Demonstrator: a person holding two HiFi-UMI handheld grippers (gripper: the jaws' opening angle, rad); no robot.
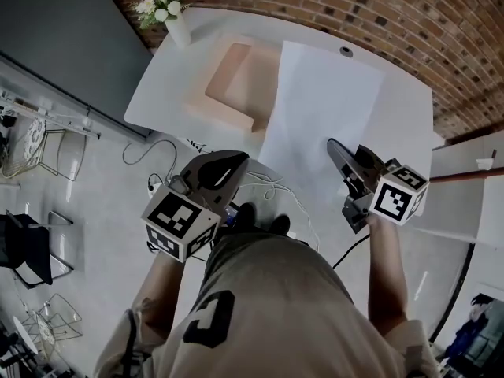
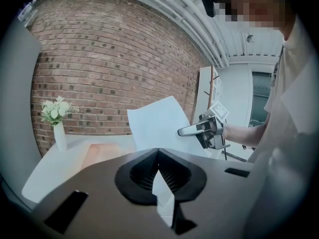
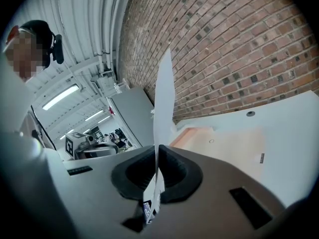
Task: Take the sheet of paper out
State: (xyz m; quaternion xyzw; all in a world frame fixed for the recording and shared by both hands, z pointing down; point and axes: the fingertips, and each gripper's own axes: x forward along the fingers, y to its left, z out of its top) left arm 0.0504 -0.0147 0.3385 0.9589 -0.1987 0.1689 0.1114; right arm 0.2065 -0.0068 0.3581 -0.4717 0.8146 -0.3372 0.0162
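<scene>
back-left corner: vase [image 1: 178, 28] with flowers, blocked
left half: pink tray [image 1: 236, 85], raised rim, flat on table [image 1: 405, 124]
middle: sheet of paper [image 1: 323, 109] raised, screens the centre
right strip: bare tabletop, free
back: brick wall [image 1: 354, 10] close behind
near edge: loose cables [image 1: 268, 186] hang there
</scene>
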